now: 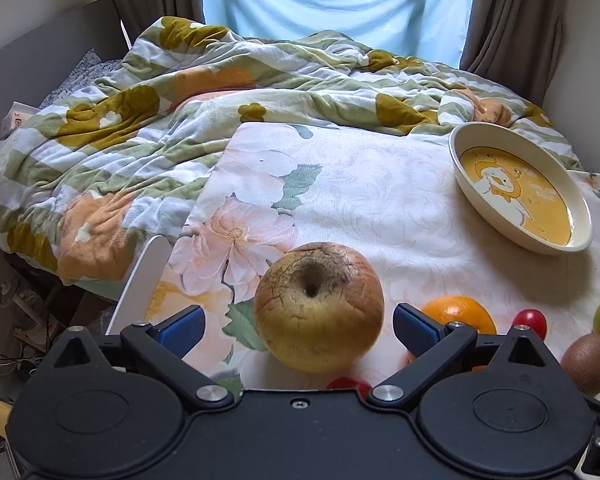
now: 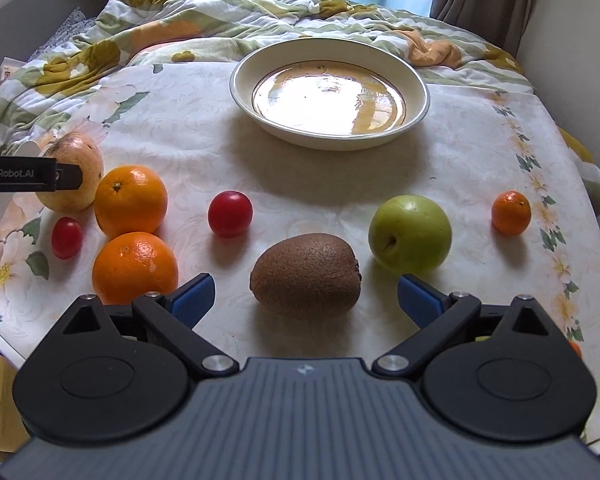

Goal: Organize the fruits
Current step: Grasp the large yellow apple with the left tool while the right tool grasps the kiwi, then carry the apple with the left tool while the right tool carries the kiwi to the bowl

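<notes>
My left gripper point(image 1: 298, 330) is open around a yellow-red apple point(image 1: 319, 307) on the floral cloth; the pads stand apart from its sides. The same apple point(image 2: 74, 160) shows at the left in the right wrist view, with the left gripper's finger in front of it. My right gripper point(image 2: 305, 294) is open and empty, with a brown kiwi point(image 2: 306, 271) lying between its fingers, untouched. A cream bowl point(image 2: 416, 80) with an orange bottom stands empty at the back; it also shows in the left wrist view point(image 1: 466, 184).
On the cloth lie two oranges point(image 2: 131, 200) point(image 2: 135, 266), two red tomatoes point(image 2: 230, 214) point(image 2: 66, 237), a green apple point(image 2: 410, 233) and a small mandarin point(image 2: 511, 212). A rumpled quilt point(image 1: 140, 120) covers the bed behind. The table's left edge point(image 1: 140, 280) drops to the floor.
</notes>
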`<state>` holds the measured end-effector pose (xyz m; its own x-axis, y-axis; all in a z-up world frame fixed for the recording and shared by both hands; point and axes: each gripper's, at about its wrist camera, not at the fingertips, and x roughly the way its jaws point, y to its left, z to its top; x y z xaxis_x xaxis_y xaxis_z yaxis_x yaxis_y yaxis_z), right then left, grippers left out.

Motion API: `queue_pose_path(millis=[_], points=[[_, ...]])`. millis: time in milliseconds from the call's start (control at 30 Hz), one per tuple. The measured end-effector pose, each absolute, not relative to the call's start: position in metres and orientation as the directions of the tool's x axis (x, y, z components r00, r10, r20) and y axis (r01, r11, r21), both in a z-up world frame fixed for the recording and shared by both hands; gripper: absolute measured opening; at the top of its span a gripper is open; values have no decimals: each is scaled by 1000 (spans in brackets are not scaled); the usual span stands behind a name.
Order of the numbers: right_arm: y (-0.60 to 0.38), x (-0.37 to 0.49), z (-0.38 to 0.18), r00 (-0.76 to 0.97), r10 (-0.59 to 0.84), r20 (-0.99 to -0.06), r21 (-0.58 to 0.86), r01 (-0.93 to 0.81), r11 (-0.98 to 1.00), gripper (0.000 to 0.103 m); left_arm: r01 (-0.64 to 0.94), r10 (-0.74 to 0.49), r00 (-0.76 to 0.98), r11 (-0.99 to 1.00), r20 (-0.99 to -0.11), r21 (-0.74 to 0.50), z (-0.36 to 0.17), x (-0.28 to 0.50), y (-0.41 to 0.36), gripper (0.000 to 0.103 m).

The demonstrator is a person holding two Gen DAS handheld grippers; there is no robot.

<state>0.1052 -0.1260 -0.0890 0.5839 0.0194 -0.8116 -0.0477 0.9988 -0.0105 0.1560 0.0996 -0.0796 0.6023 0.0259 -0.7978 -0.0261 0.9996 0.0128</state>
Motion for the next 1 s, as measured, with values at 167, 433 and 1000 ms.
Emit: queue_pose_path(millis=[167,433,1000], points=[[-124,112,-96,573,17,-819,-14,-51,999,103,-14,-22,567,999,-823,-37,-88,165,102,86],[-127,117,-103,550,31,-835,-1,-57,998,103,-4,-51,573,998,-818,-65,-89,163,101,77],[-129,119,-109,567,65,-821,19,-86,996,81,-40,-9,611,998,-791,-42,-81,151,103,76]])
